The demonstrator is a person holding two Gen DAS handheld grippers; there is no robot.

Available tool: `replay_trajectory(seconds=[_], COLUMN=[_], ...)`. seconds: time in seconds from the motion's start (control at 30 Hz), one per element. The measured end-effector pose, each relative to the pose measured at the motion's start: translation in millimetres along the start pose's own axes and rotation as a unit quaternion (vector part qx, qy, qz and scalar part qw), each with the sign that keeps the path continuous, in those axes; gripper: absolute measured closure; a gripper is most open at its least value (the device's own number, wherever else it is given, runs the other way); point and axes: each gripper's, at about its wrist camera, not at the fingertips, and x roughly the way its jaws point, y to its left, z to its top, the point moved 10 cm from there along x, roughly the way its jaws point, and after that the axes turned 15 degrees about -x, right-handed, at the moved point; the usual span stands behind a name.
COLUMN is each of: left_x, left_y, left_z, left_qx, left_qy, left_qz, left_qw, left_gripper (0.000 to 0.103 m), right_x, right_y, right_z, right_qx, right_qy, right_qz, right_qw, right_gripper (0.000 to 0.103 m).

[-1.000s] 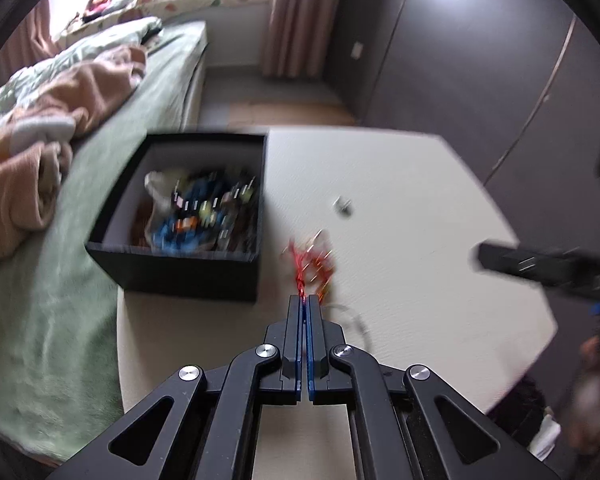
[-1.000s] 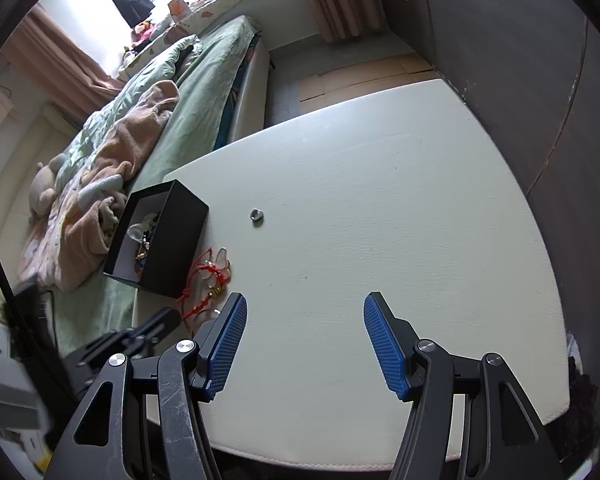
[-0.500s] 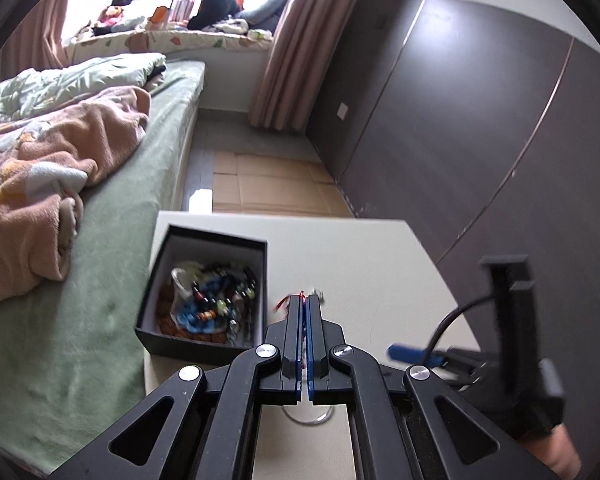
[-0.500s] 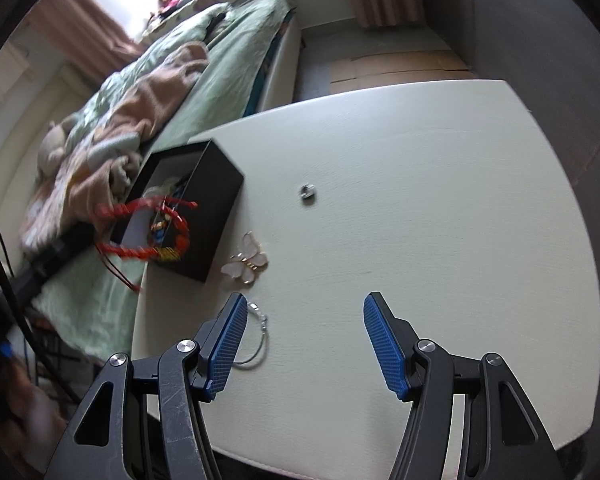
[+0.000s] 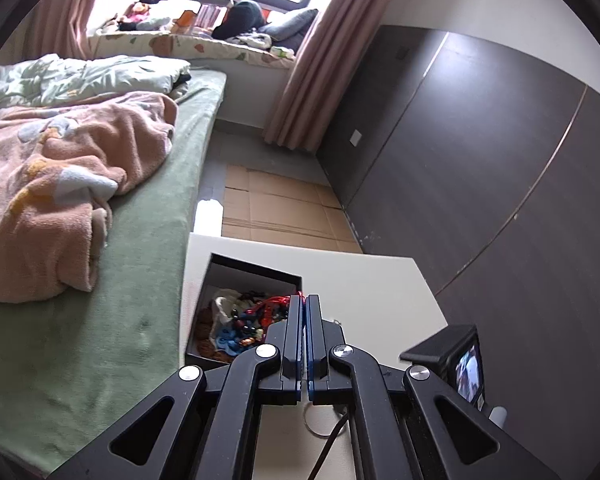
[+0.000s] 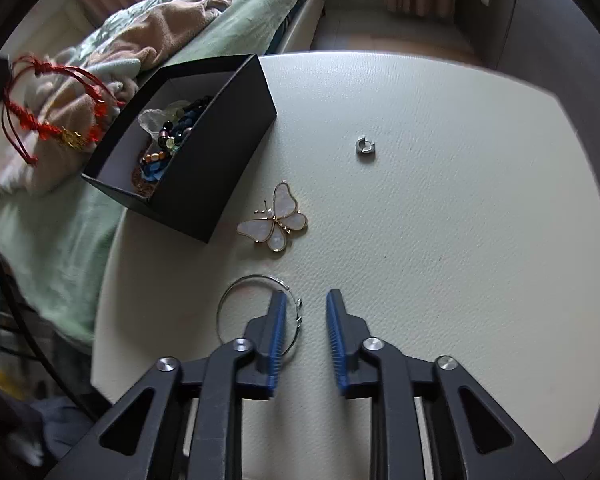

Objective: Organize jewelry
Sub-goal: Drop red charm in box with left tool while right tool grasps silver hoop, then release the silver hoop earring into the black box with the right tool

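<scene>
My left gripper [image 5: 304,298] is shut on a red string bracelet [image 5: 276,302], which dangles above the near edge of the open black box [image 5: 256,270] of beads and bracelets. In the right wrist view the bracelet [image 6: 48,120] hangs in the air left of the box [image 6: 216,160]. My right gripper [image 6: 306,296] points down at the white table [image 6: 440,240], jaws closing. A thin silver bangle [image 6: 230,296] lies under its left finger, with the clasp end in the gap; the pads are not touching it. A pearly butterfly brooch [image 6: 274,224] and a small silver ring [image 6: 365,147] lie further on.
A bed with green sheet [image 5: 100,320] and pink blanket [image 5: 52,184] runs along the table's left side. Dark wardrobe panels [image 5: 480,160] stand on the right. Cardboard [image 5: 276,208] covers the floor beyond the table.
The left gripper rose off the table with the red bracelet and came over the box. The right gripper moved in low over the bangle and its jaws narrowed.
</scene>
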Motion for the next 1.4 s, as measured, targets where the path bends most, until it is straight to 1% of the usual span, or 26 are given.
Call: replay_trajectory(seconds=[0.07,0.1,0.2,0.37,0.6,0.67,0.77,0.83,0.9,0.93,0.97,1.0,1.03,1.07,1.13,1.2,1.4], left_x=[-1,-1,-1,1,13,20,38,46,51,53,53,51,48,44,36,33,23], left_y=[2,4,9,13,18,26,34,38,39,39,40,40,39,39,40,43,59], left_z=[2,3,6,11,18,19,16,12,7,6,5,4,5,7,11,15,25], left_qx=[-0.004,-0.007,-0.014,-0.02,-0.033,-0.043,-0.065,-0.071,-0.073,-0.073,-0.072,-0.071,-0.072,-0.073,-0.068,-0.065,-0.079], left_qy=[-0.002,-0.003,-0.004,-0.003,-0.003,0.0,0.035,0.054,0.074,0.077,0.08,0.077,0.068,0.057,0.041,0.035,0.017], left_qz=[0.001,0.001,0.003,0.001,0.003,0.017,0.019,0.029,0.03,0.032,0.036,0.039,0.036,0.036,0.044,0.048,0.059], left_qw=[1.0,1.0,0.9999,0.9998,0.9995,0.9989,0.9971,0.9956,0.9942,0.9938,0.9936,0.9938,0.9944,0.9951,0.9959,0.9961,0.9949], left_gripper=[0.103,0.103,0.103,0.103,0.103,0.103,0.102,0.102,0.1,0.093,0.074,0.061,0.041,0.034,0.034,0.034,0.034], right_x=[0,0,-4,-27,-55,-58,-61,-62,-64,-66,-67,-69,-70,-71,-72,-72,-68], right_y=[4,5,5,-7,-14,-15,-13,-12,-11,-10,-10,-9,-9,-8,-6,-2,13], right_z=[0,0,3,16,39,47,58,62,64,66,67,69,70,72,75,79,94], right_qx=[-0.023,-0.029,-0.023,0.009,0.043,0.051,0.053,0.053,0.054,0.055,0.056,0.057,0.058,0.06,0.062,0.062,0.064], right_qy=[0.004,0.004,-0.01,-0.052,-0.115,-0.128,-0.139,-0.143,-0.148,-0.152,-0.155,-0.159,-0.163,-0.167,-0.173,-0.177,-0.19], right_qz=[-0.019,-0.022,-0.013,0.003,0.029,0.035,0.042,0.045,0.049,0.053,0.055,0.058,0.061,0.064,0.067,0.073,0.096], right_qw=[1.0,0.999,1.0,0.999,0.992,0.99,0.988,0.987,0.986,0.985,0.985,0.984,0.983,0.982,0.981,0.979,0.975], right_gripper=[0.097,0.098,0.099,0.099,0.099,0.099,0.099,0.099,0.099,0.099,0.099,0.099,0.099,0.099,0.099,0.099,0.099])
